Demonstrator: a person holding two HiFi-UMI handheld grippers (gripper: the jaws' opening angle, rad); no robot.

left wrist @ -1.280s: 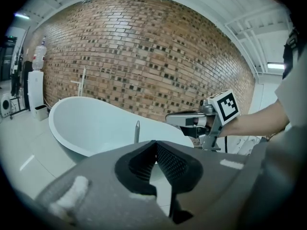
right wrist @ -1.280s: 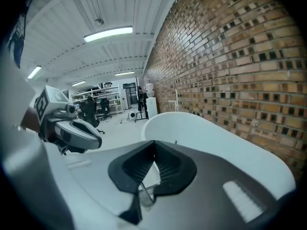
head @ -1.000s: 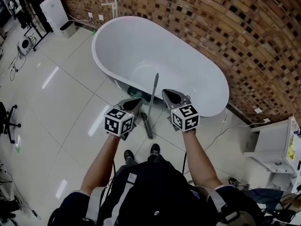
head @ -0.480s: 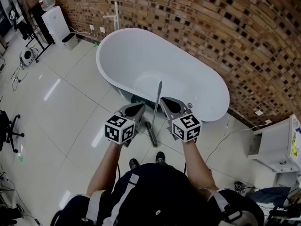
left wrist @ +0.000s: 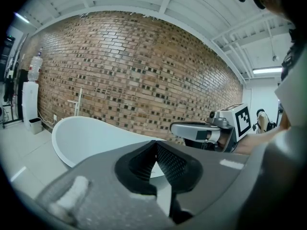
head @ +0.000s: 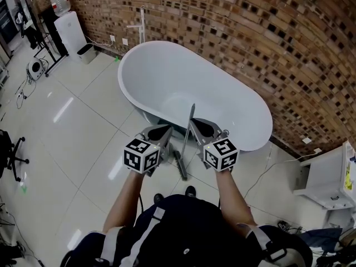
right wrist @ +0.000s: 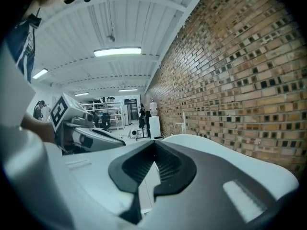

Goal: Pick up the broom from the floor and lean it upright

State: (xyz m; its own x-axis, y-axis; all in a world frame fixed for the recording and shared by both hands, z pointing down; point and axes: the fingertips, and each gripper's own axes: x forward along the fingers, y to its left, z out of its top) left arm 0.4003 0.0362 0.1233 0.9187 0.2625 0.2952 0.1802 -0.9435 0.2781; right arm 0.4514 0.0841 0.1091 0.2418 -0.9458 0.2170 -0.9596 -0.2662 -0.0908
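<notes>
The broom (head: 186, 141) stands upright with its thin grey handle leaning on the rim of the white bathtub (head: 167, 60) and its head (head: 179, 167) on the tiled floor. My left gripper (head: 161, 130) hangs just left of the handle, my right gripper (head: 198, 124) just right of it, both apart from it. Both are shut with nothing between the pads. The left gripper view shows the right gripper (left wrist: 192, 131) against the brick wall and the tub (left wrist: 86, 133). Across in the right gripper view is the left gripper (right wrist: 96, 138).
A brick wall (head: 267, 38) runs behind the tub. A floor-standing faucet (head: 142, 24) rises at the tub's far end. A water dispenser (head: 71, 29) and a bin (head: 85, 52) stand at the back left, a white cabinet (head: 328, 177) at the right, a chair base (head: 8, 149) at the left.
Both grippers have risen a little on either side of the broom. The broom keeps leaning on the tub. The head view has shifted, so the tub sits lower in the picture.
</notes>
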